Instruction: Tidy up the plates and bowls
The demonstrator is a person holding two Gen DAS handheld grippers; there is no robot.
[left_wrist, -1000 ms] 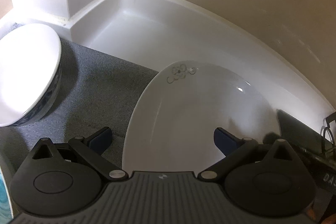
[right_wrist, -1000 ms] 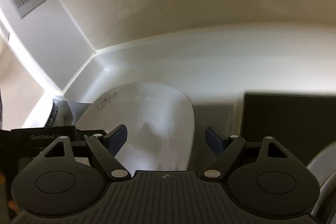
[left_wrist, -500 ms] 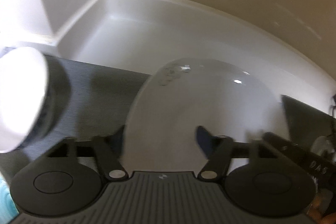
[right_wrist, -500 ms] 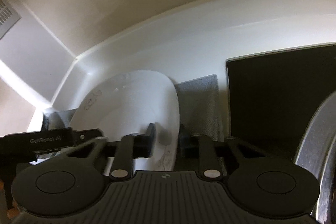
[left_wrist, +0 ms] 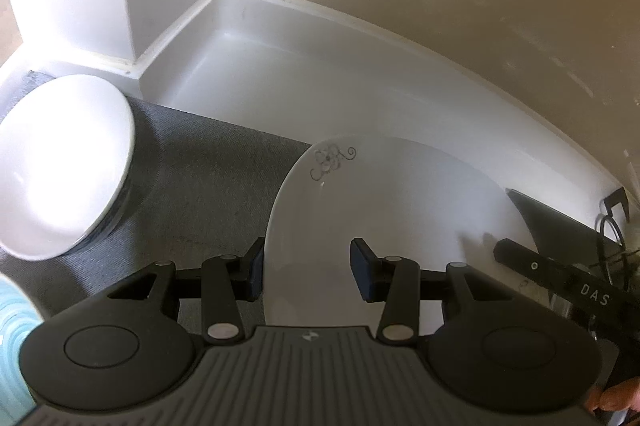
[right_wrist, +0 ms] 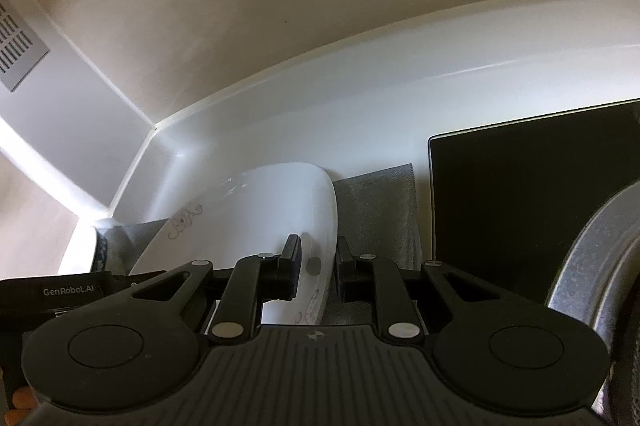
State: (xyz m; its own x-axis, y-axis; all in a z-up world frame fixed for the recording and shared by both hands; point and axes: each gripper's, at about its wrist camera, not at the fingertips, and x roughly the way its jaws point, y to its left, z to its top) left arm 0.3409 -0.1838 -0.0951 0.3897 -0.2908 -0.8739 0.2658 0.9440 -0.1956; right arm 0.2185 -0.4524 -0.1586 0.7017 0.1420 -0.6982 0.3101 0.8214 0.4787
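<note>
White plate (right_wrist: 256, 210) w/ small flower print sat partly on grey mat (left_wrist: 208, 178), partly on white counter (left_wrist: 320, 82) by the corner. R gripper (right_wrist: 318, 268) was clamped on plate's right rim, pads on either side of the edge. L gripper (left_wrist: 306, 266) was over plate's left edge, jaws closing, rim between them but pads not pressing yet. White bowl (left_wrist: 64, 162) stood on mat to the left, well apart from plate. Black panel (right_wrist: 532, 186) lay right of mat
</note>
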